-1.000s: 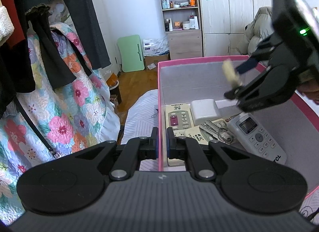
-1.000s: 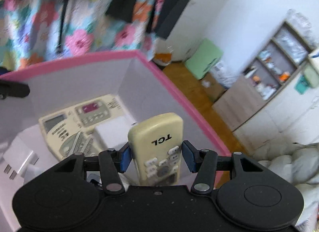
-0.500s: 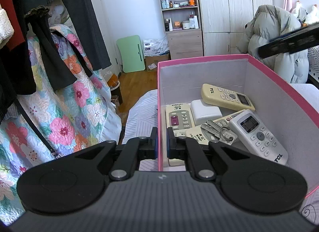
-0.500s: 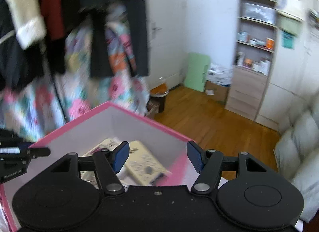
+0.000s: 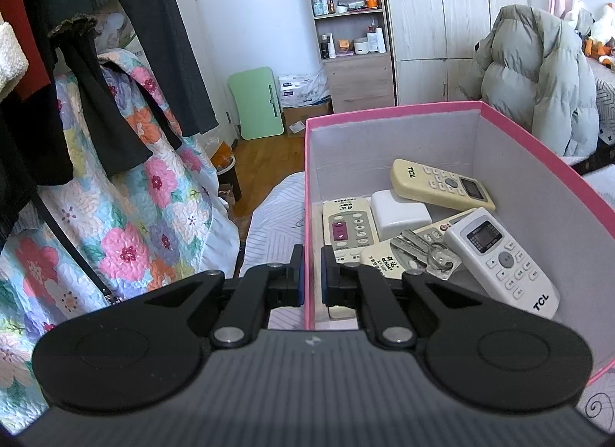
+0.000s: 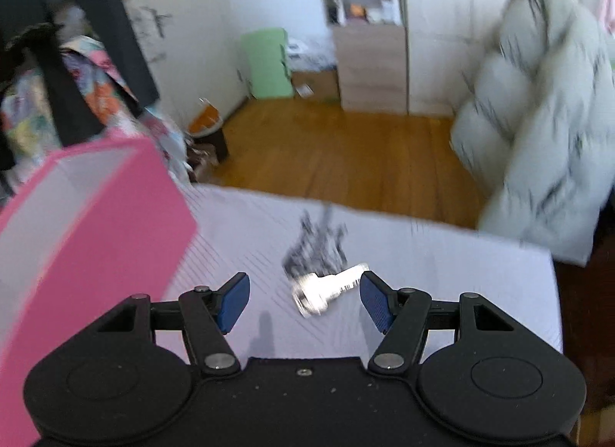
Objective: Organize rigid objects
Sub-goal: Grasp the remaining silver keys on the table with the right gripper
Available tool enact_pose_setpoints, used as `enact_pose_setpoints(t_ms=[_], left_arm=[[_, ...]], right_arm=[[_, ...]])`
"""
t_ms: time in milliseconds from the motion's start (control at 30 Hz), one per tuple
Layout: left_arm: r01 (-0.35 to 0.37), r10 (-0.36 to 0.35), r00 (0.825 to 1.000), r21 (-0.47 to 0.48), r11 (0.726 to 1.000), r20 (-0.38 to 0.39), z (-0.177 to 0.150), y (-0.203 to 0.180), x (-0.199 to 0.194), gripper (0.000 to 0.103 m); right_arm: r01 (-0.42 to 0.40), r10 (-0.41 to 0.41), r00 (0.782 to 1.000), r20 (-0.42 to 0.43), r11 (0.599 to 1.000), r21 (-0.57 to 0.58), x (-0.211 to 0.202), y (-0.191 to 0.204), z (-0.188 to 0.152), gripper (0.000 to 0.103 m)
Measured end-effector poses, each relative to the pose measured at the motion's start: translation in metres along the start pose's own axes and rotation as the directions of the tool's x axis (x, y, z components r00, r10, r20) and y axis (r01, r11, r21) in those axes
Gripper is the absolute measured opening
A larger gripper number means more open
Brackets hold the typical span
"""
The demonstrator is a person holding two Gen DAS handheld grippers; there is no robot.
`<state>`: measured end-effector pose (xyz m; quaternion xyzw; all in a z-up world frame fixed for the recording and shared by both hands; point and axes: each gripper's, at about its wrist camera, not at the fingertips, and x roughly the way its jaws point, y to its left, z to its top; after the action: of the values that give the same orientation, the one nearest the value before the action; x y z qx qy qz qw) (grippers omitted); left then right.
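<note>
My left gripper point(image 5: 310, 277) is shut on the near left wall of the pink box point(image 5: 392, 113). Inside the box lie a cream TCL remote point(image 5: 442, 184), a white TCL remote point(image 5: 503, 260), a cream remote with a purple button point(image 5: 348, 229), a white adapter block point(image 5: 399, 212) and a bunch of keys point(image 5: 426, 252). My right gripper point(image 6: 303, 301) is open and empty, low over the bed to the right of the box point(image 6: 92, 224). A blurred silver metal object point(image 6: 326, 289) lies on the sheet between its fingers.
The striped sheet point(image 6: 442, 274) has a dark printed pattern point(image 6: 319, 239). A pale puffer coat point(image 6: 546, 131) stands at the right. Floral quilt point(image 5: 115, 216) and hanging dark clothes point(image 5: 88, 62) are at the left. Wooden floor point(image 6: 346, 154) and shelves point(image 5: 346, 4) lie beyond.
My right gripper let go of the cream TCL remote, which now lies in the box, opened, and swung right out of the box down over the bed. The left gripper has not moved.
</note>
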<state>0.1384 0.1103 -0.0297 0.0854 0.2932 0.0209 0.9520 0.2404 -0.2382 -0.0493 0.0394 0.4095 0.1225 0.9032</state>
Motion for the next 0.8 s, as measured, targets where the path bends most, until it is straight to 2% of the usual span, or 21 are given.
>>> enact_pose_setpoints(t_ms=[133,300,367,433,467,500,600,667,733,767,800], left_arm=[[-0.005,0.005,1.0,0.01,1.0,-0.005,0.0,-0.002,0.001,0.006],[-0.011,0.011,1.0,0.012,1.0,-0.01,0.001,-0.004,0.002,0.006],[-0.014,0.015,1.0,0.027,1.0,-0.012,0.001,-0.006,0.002,0.006],[-0.021,0.021,1.0,0.042,0.999,-0.013,0.001,-0.007,0.002,0.006],[-0.02,0.02,1.0,0.04,0.999,-0.013,0.001,-0.007,0.002,0.006],[-0.018,0.018,1.0,0.037,0.999,-0.014,0.001,-0.008,0.002,0.006],[-0.017,0.017,1.0,0.028,0.999,-0.014,0.001,-0.007,0.002,0.006],[-0.012,0.012,1.0,0.022,1.0,-0.013,0.001,-0.007,0.002,0.006],[-0.009,0.01,1.0,0.019,1.0,-0.012,0.001,-0.006,0.001,0.006],[-0.011,0.011,1.0,0.019,1.0,-0.012,0.001,-0.006,0.002,0.006],[-0.01,0.01,1.0,0.019,1.0,-0.012,0.0,-0.005,0.001,0.006]], right_arm=[[0.017,-0.017,1.0,-0.018,1.0,0.025,0.024,-0.004,-0.011,0.071],[0.063,-0.057,0.997,0.059,0.992,-0.109,0.038,0.012,-0.017,0.071],[0.053,-0.047,0.996,0.07,0.995,-0.086,0.037,0.008,-0.015,0.071],[0.072,-0.063,0.994,0.084,0.992,-0.106,0.035,0.008,-0.016,0.058],[0.082,-0.068,0.993,0.101,0.988,-0.132,0.033,0.01,-0.017,0.04],[0.067,-0.053,0.993,0.104,0.989,-0.131,0.031,0.011,-0.018,0.035],[0.086,-0.068,0.989,0.128,0.986,-0.14,0.022,0.011,-0.021,0.034],[0.06,-0.041,0.987,0.156,0.991,-0.117,0.015,0.007,-0.023,0.032],[0.013,0.009,0.98,0.197,0.994,-0.106,0.004,0.005,-0.024,0.02],[-0.004,0.031,0.978,0.209,0.992,-0.126,0.0,0.007,-0.025,0.005],[0.002,0.029,0.976,0.215,0.99,-0.141,-0.003,0.01,-0.025,0.003]])
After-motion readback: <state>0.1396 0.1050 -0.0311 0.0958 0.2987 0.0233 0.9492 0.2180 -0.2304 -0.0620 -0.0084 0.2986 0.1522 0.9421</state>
